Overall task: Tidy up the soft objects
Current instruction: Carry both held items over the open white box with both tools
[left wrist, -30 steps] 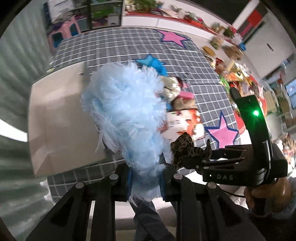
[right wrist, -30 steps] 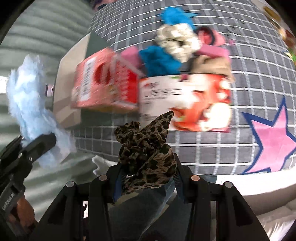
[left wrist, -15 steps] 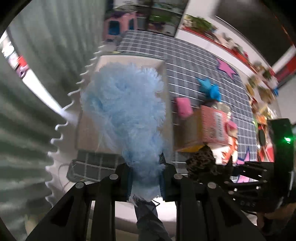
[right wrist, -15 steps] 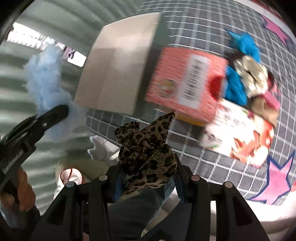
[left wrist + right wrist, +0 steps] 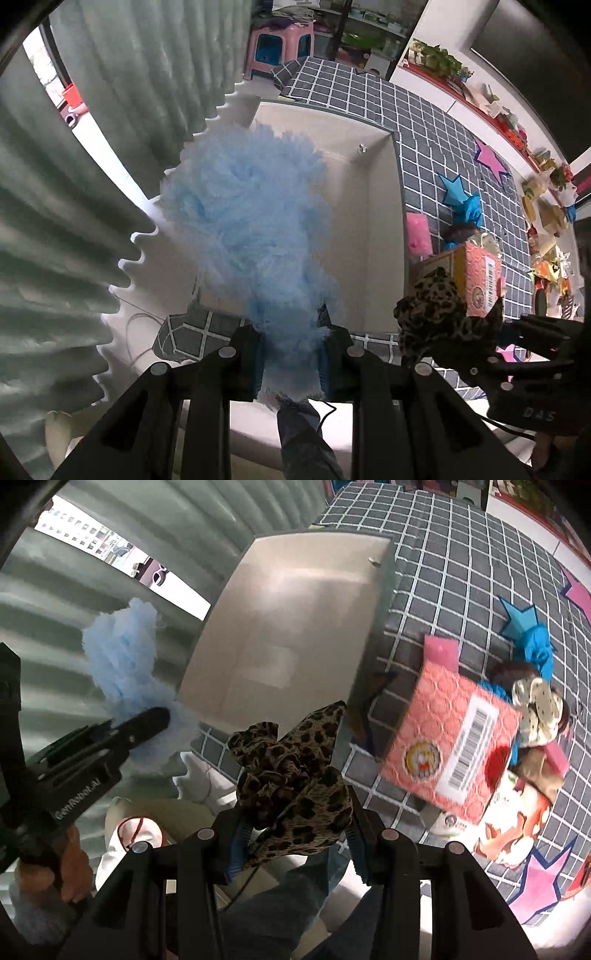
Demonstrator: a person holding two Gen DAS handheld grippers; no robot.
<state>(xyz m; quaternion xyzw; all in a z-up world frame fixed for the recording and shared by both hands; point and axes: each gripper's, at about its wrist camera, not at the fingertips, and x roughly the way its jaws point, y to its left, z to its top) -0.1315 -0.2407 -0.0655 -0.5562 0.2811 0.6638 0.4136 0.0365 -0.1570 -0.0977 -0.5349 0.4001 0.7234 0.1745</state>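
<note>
- the fluffy light-blue scrunchie (image 5: 255, 229) is clamped at its lower end between the closed fingers of the left gripper (image 5: 291, 354), its feathery bulk billowing up over the open beige box (image 5: 376, 229).
- the leopard-print scrunchie (image 5: 291, 775), a crinkled fabric ring with a pointed tail, is pinched in the closed fingers of the right gripper (image 5: 295, 845), held in the air near the box's near corner.
- the beige box is rectangular, shallow and smooth-walled, with a pale bare floor; it sits at the edge of the grey cloth (image 5: 461, 572), which is checked with white lines and printed with pink and blue stars.
- just right of the box lies a pink quilted-pattern carton (image 5: 454, 746) with a barcode label, tilted on the cloth.
- behind the carton is a heap of soft things: a bright blue fuzzy piece (image 5: 539, 642), a cream dotted scrunchie (image 5: 535, 709), and a flat pink piece (image 5: 441, 650).
- pale green pleated curtains (image 5: 74, 221) hang on the left, with a bright window gap.
- a pink plastic stool (image 5: 277, 48) stands beyond the cloth, and cluttered shelves (image 5: 498, 114) line the far wall.
</note>
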